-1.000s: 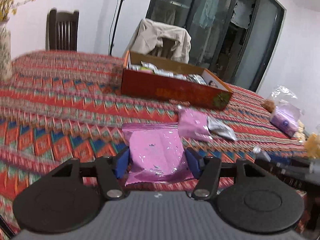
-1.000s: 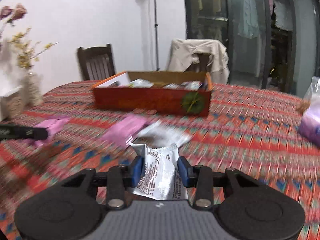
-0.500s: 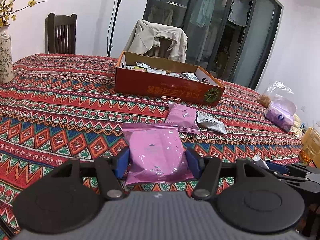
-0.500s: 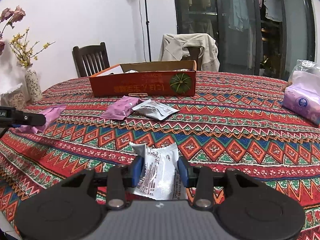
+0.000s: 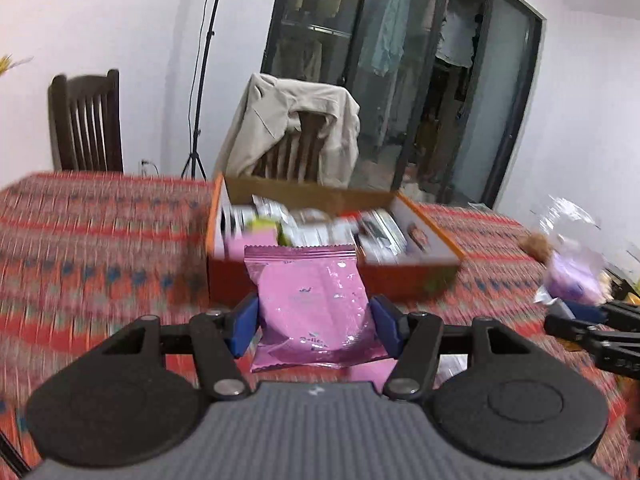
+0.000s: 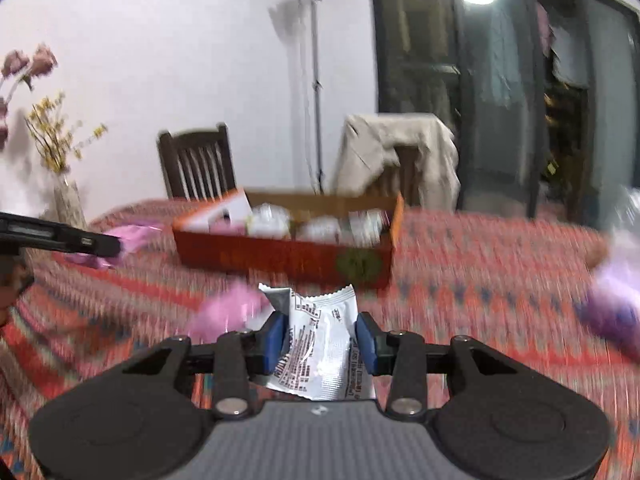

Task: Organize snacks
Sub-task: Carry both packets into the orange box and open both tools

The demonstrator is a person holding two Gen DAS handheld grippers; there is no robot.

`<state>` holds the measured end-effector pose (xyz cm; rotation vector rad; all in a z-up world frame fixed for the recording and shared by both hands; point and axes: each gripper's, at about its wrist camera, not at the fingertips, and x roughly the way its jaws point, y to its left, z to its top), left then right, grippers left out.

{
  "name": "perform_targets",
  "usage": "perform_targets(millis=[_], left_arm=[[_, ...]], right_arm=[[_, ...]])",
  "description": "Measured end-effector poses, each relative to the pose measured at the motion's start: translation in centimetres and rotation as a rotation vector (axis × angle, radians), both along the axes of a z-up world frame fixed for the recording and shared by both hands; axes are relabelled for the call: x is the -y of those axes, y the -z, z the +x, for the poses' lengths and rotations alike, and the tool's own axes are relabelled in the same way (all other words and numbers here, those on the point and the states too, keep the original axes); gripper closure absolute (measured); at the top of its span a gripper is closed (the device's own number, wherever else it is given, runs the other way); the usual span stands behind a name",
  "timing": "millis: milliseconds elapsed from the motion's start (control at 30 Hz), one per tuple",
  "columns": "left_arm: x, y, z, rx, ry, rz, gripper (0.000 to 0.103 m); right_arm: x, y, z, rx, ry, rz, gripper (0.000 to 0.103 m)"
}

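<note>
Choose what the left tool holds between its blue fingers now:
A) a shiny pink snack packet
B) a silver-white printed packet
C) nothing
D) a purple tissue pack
A: in the left wrist view the left tool is shut on the shiny pink snack packet, in front of the open orange cardboard box.

We saw the left matte-black two-finger gripper with blue pads, silver pivot screws and a ribbed grey housing at six o'clock. The right matte-black two-finger gripper matched it, with blue pads and round black side discs.
</note>
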<state>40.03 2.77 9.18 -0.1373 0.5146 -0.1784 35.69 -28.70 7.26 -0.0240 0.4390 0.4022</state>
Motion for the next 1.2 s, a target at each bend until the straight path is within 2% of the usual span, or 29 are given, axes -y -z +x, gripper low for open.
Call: perform_targets(millis=[133,267,367,467,567,600,633,700,833,967,1100,1200], left_arm=[[0.4,-1.0,8.1,-0.047,0.047,-0.056,0.042],[2.5,-0.1,15.0,-0.105,0.035,-0.064,0.042],[4.2,1.6,18.2,-0.166,0.054,-0.087,0.042],[5.7,2.8,19.8,-0.177,0.097,-0.075,0.041],[6.2,3.5,20.4,-0.133,0.103,-0.050,0.018],[5.9,3.6,20.5,-0.117,0.096,-0.036,0.018],[5.7,3.5,20.7,-0.114,0.100,-0.027,0.018],[4.9,3.4,20.9,-0.105,0.099,-0.030,0.018],[3.4,3.0,21.0,-0.099,0.070,-0.013,0.018],[2.4,2.1,20.6,-0.102,0.054,-0.019,0.018],[1.9,0.2,18.3,-0.078,0.055,0.010,0.018],[1.2,-1.5,15.8,-0.059,0.047,0.035,0.018]], right_arm=[[-1.4,-2.7,7.8,0.025,-0.063,-0.018,0.064],[-3.7,-3.7,17.4,-0.048,-0.102,0.001,0.064],[-5.7,-3.4,24.5,-0.103,-0.088,-0.020,0.064],[-7.2,-2.5,30.3,-0.170,-0.075,-0.006,0.064],[-9.2,-1.4,33.9,-0.192,-0.076,-0.011,0.060],[-9.6,-1.2,34.8,-0.196,-0.076,-0.009,0.058],[-9.8,-1.0,35.5,-0.198,-0.069,0.003,0.048],[-9.8,-0.7,36.2,-0.189,-0.041,0.022,0.037],[-9.2,-0.6,36.4,-0.185,-0.031,0.036,0.038],[-8.5,-1.1,35.0,-0.167,-0.022,0.004,0.038],[-7.8,-2.8,32.4,-0.134,-0.033,-0.037,0.037],[-7.1,-4.7,29.3,-0.089,-0.046,-0.088,0.031]])
